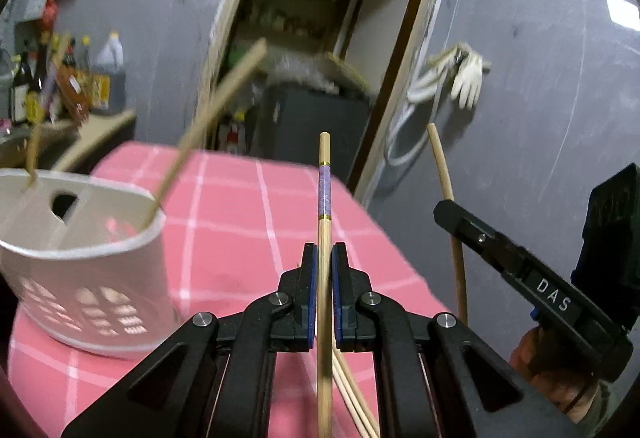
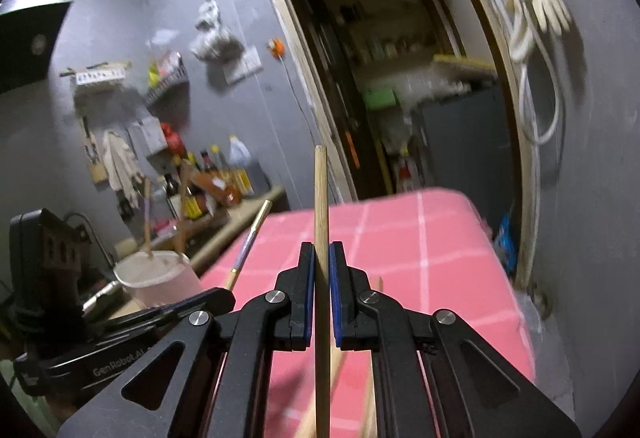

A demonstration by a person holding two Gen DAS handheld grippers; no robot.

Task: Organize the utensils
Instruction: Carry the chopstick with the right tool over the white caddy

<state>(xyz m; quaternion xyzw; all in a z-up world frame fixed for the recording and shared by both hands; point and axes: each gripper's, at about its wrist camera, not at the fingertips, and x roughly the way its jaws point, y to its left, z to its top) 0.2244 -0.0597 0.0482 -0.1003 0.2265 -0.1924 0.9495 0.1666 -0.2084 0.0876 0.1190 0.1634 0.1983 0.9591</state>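
Note:
My left gripper (image 1: 324,258) is shut on a wooden chopstick with a purple band (image 1: 325,190), which stands upright between the pads above the pink checked tablecloth (image 1: 240,206). My right gripper (image 2: 321,258) is shut on a plain wooden chopstick (image 2: 321,190), also upright. In the left wrist view the right gripper (image 1: 450,214) shows at the right, with the plain chopstick (image 1: 442,162) rising from it. In the right wrist view the left gripper (image 2: 226,295) is at lower left with the purple-banded chopstick (image 2: 248,242). A white basket (image 1: 84,278) at the left holds a few chopsticks (image 1: 208,118). Several loose chopsticks (image 1: 352,386) lie below the grippers.
The white basket (image 2: 160,278) sits near the table's left edge, beside a counter with bottles (image 2: 208,178). An open doorway (image 2: 392,78) lies beyond the table's far edge. Pale gloves and a hose (image 2: 536,10) hang on the grey wall at the right.

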